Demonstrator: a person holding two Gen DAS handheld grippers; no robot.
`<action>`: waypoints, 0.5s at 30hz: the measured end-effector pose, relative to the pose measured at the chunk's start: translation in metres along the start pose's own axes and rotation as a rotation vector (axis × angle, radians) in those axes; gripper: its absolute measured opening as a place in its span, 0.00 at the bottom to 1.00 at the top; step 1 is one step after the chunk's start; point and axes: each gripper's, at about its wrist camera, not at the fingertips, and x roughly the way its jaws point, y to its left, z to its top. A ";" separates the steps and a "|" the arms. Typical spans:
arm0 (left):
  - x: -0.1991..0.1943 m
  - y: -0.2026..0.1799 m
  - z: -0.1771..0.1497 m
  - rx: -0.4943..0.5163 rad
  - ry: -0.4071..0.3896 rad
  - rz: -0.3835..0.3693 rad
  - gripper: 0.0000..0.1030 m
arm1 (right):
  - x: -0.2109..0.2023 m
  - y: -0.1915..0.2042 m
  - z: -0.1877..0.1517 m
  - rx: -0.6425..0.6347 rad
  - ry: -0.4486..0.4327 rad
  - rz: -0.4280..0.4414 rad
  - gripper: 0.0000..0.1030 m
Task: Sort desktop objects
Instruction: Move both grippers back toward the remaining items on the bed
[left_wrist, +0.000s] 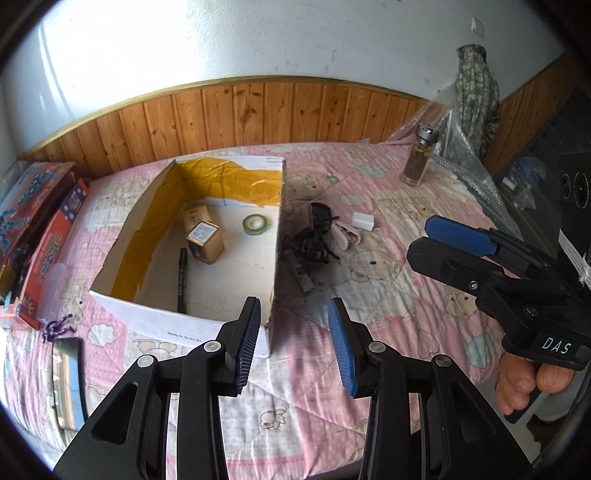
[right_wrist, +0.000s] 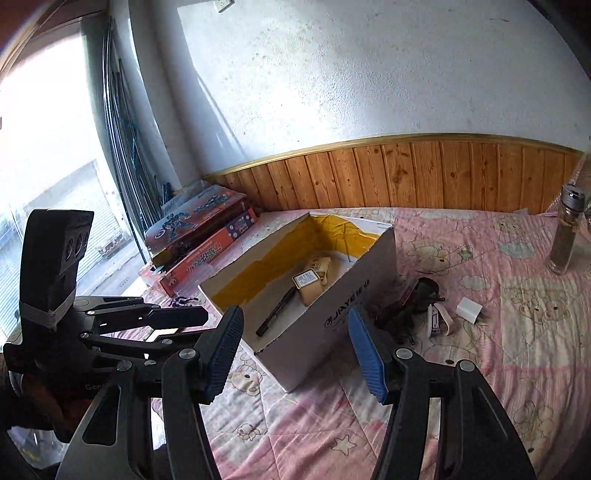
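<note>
left tool (left_wrist: 293, 341) jaws apart and empty above the pink bed quilt (left_wrist: 388, 295), right tool (right_wrist: 295, 349) likewise apart and empty, open white box (left_wrist: 192, 321) just beyond both, gold tin (left_wrist: 205, 242), black pen (left_wrist: 183, 275), tape roll (left_wrist: 255, 224) inside, dark clutter (left_wrist: 314, 236) and white block (left_wrist: 364, 221) right of it

I saw a pink quilt (left_wrist: 369, 295) printed with cartoon bears covering the whole surface. Behind it ran a band of wooden wall panelling (left_wrist: 258, 110) with a gold trim along its top, and above that a white plaster wall (right_wrist: 369, 74), scuffed and stained. At the far right corner stood a camouflage-patterned bundle (left_wrist: 476, 92), upright against the panelling; it may have been a folded cloth or a bag, the view being too warped to tell. Just beside it lay crumpled clear bubble wrap (left_wrist: 461, 155). On the other side a bright window (right_wrist: 44, 166) showed, with dark thin rods (right_wrist: 122, 110) leaning near its frame.
</note>
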 end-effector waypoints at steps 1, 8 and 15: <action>0.002 -0.003 0.000 0.004 0.000 -0.004 0.39 | -0.003 -0.005 -0.003 0.014 -0.004 -0.004 0.59; 0.028 -0.031 0.000 0.025 0.030 -0.049 0.39 | -0.012 -0.037 -0.021 0.119 -0.014 -0.023 0.59; 0.084 -0.057 0.002 0.058 0.114 -0.071 0.39 | -0.011 -0.075 -0.030 0.187 0.014 -0.072 0.51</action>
